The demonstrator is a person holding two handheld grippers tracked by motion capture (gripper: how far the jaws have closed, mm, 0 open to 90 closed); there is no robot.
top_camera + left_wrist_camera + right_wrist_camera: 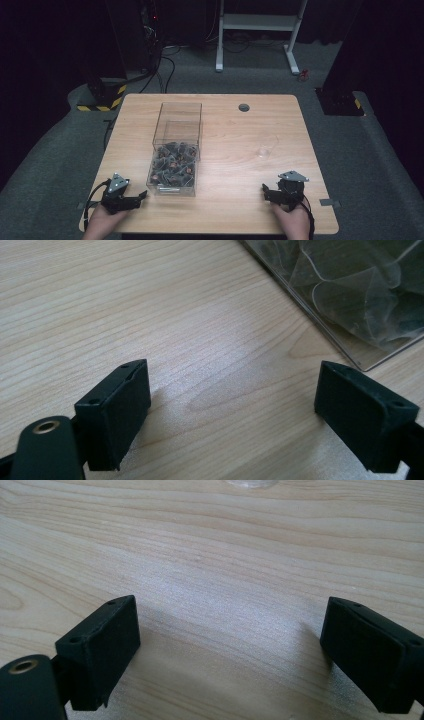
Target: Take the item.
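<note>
Left gripper [141,196], jaws wide and empty, rests beside the clear plastic box [176,150]; we should reach over its near wall.

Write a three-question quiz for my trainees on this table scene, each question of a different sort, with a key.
1. True or false: the left gripper is clamped on something.
2. Multiple choice: the clear box on the table holds A) nothing, B) a heap of small dark pieces, C) a folded cloth.
3. Which gripper lies closer to the small clear cup?

Key
1. False: its jaws stand wide apart over bare wood.
2. B: the pieces fill the box's near end.
3. The right gripper; the cup stands beyond it, apart from it.
</note>
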